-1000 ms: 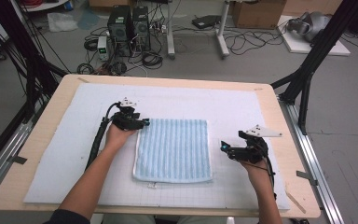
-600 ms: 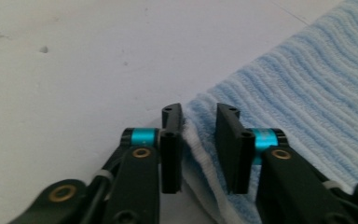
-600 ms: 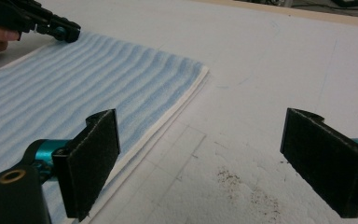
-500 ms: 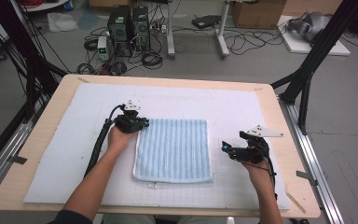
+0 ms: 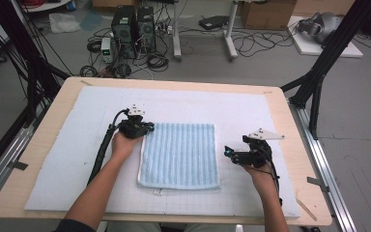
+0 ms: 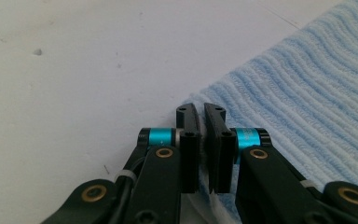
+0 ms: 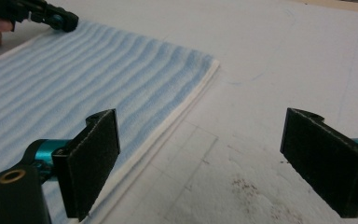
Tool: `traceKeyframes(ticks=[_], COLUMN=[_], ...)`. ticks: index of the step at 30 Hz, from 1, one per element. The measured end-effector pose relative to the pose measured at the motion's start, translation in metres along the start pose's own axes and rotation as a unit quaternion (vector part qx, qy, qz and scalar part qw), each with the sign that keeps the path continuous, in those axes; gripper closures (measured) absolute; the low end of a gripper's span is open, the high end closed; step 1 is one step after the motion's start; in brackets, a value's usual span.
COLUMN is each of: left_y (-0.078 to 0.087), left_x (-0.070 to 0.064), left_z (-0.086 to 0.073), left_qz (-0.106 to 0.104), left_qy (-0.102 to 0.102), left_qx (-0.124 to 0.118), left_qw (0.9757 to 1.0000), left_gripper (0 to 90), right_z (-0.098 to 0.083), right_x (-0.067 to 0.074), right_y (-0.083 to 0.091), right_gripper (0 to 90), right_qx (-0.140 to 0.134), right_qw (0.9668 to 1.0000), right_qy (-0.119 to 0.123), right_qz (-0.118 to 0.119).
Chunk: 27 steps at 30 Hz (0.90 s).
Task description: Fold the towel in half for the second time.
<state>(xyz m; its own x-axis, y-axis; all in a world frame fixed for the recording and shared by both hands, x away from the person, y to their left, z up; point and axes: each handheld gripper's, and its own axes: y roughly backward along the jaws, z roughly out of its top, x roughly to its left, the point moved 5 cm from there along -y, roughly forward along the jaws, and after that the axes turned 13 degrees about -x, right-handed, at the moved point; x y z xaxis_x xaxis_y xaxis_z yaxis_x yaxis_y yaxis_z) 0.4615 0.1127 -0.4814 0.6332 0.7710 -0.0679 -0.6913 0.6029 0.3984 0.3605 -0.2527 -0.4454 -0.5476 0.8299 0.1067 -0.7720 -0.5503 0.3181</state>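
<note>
one blue striped towel (image 5: 179,155), folded flat, centre of the high view on the white mat (image 5: 67,159) over the table (image 5: 38,145). left gripper (image 5: 145,128) at the towel's upper left corner, jaws just closed, pinching that corner. right gripper (image 5: 229,152) just beside the towel's right edge, jaws spread wide, nothing between them.

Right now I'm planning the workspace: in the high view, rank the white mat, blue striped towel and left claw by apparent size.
1. white mat
2. blue striped towel
3. left claw, clearly the smallest.
</note>
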Motion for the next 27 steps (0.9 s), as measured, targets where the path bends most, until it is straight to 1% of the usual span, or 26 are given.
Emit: traceKeyframes(ticks=[2,3,4,9,13,15,17,19,21,22,23,25,26,27], left_y=[0.0,0.0,0.0,0.001,0.001,0.001,0.001,0.001,0.001,0.001,0.001,0.001,0.001,0.001], left_x=[0.0,0.0,0.0,0.0,0.0,0.0,0.0,0.001,0.0,0.0,0.0,0.0,0.0,0.0], left_z=[0.0,0.0,0.0,0.0,0.0,0.0,0.0,0.0,0.0,0.0,0.0,0.0,0.0,0.0], left_qz=[0.0,0.0,0.0,-0.005,-0.008,-0.011,-0.014,-0.014,-0.013,-0.013,-0.014,-0.014,-0.013,-0.014], left_qy=[0.001,0.0,0.001,0.005,0.005,0.006,0.009,0.011,0.009,0.009,0.009,0.008,0.01,0.009], left_qx=[-0.001,-0.001,-0.002,-0.003,-0.005,-0.005,-0.005,-0.005,-0.006,-0.006,-0.005,-0.004,-0.006,-0.005], left_qw=[1.0,1.0,1.0,1.0,0.9999,0.9999,0.9999,0.9998,0.9999,0.9999,0.9999,0.9999,0.9998,0.9999], left_gripper=[84.6,84.6,84.7,84.7,84.7,84.7,84.7,84.7,84.7,84.7,84.7,84.6,84.6,84.6], right_z=[0.001,0.001,0.001,0.009,0.02,0.024,0.026,0.023,0.02,0.02,0.02,0.019,0.018,0.017], right_x=[0.003,0.004,0.004,0.0,-0.004,-0.006,-0.006,-0.009,-0.009,-0.01,-0.01,-0.011,-0.011,-0.012], right_y=[-0.005,-0.009,-0.013,-0.042,-0.066,-0.074,-0.082,-0.091,-0.098,-0.101,-0.104,-0.109,-0.111,-0.114], right_gripper=[11.0,11.1,11.1,11.1,11.2,11.3,13.5,14.6,15.9,18.0,20.9,22.5,23.1,25.5], right_qx=[0.002,0.006,0.012,0.033,0.045,0.046,0.039,0.051,0.058,0.06,0.063,0.068,0.072,0.078], right_qw=[1.0,0.9999,0.9998,0.9992,0.9987,0.9987,0.9991,0.9986,0.9983,0.9982,0.998,0.9977,0.9974,0.9969], right_qy=[0.004,0.013,0.017,0.015,0.019,0.016,0.009,0.009,0.002,0.001,0.007,0.008,0.004,0.006], right_qz=[0.005,0.006,0.006,0.016,0.015,0.016,0.015,0.011,0.008,0.007,0.006,0.0,-0.001,-0.002])
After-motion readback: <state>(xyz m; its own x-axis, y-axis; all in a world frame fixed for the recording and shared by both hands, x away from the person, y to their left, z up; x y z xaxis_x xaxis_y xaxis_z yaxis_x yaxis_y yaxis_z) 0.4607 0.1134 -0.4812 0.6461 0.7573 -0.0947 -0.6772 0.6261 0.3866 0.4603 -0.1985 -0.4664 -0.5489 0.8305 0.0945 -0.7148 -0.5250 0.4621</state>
